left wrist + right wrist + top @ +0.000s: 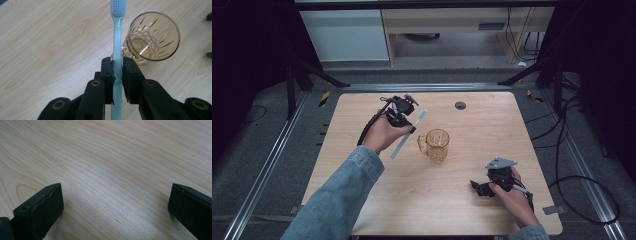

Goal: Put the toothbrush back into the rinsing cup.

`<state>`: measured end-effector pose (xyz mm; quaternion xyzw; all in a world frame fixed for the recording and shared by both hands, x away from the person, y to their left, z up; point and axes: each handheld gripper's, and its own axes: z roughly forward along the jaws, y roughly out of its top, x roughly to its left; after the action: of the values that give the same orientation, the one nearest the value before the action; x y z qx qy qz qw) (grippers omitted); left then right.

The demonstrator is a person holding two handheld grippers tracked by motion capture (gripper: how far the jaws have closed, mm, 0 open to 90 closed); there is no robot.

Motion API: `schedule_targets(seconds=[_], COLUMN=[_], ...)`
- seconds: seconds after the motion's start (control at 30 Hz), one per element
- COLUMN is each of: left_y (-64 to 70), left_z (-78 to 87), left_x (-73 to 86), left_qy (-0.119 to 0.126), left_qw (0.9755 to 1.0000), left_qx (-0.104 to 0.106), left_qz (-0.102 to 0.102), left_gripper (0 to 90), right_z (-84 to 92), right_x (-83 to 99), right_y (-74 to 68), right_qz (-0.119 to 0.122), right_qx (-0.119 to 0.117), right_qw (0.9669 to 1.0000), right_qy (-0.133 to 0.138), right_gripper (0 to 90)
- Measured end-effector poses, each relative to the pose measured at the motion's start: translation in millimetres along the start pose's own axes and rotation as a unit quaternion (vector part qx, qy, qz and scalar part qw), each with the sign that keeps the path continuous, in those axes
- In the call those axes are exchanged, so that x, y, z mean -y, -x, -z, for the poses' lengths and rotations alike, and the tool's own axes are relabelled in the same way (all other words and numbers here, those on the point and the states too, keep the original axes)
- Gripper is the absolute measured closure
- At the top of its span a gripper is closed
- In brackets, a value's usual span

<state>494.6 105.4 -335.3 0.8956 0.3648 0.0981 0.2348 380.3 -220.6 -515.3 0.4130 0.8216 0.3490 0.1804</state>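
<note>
My left gripper (410,130) is raised over the middle left of the wooden table (362,190) and is shut on a pale blue toothbrush (408,135). In the left gripper view the jaws (117,72) pinch the toothbrush (117,37) at mid-handle, with its bristle head pointing away. An amber cut-glass mug (437,145) stands upright at the table's middle, just right of the brush; seen from above, the mug (152,37) looks empty. My right gripper (482,189) rests near the front right, and its jaws (115,205) stand open over bare wood.
A small dark round grommet (460,105) sits in the tabletop near its far edge. Black cables (582,200) loop on the floor to the right. Metal rails run along both sides of the table, and a pale cabinet (344,35) stands behind it.
</note>
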Motion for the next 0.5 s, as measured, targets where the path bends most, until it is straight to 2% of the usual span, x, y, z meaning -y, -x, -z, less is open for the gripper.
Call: schedule_targets(seconds=[0.1,0.27,0.5], left_y=[1.9,2.7,4.0], left_z=[3.5,7.1,14.2], left_x=[-0.9,-1.7,-4.0], left_qy=[0.015,0.048,0.092], left_qw=[0.9999,0.9988,0.9953], left_qx=[-0.001,-0.007,-0.024], left_qz=[-0.003,0.005,0.013], left_gripper=[79.0,79.1,79.0], right_z=[0.0,0.0,0.0], right_x=[0.0,0.0,0.0], right_y=[0.0,0.0,-0.1], right_qz=[0.0,0.0,0.0], right_qx=[0.0,0.0,0.0], right_qw=[1.0,1.0,1.0], right_qy=[0.0,0.0,0.0], right_gripper=[0.4,0.4,0.4])
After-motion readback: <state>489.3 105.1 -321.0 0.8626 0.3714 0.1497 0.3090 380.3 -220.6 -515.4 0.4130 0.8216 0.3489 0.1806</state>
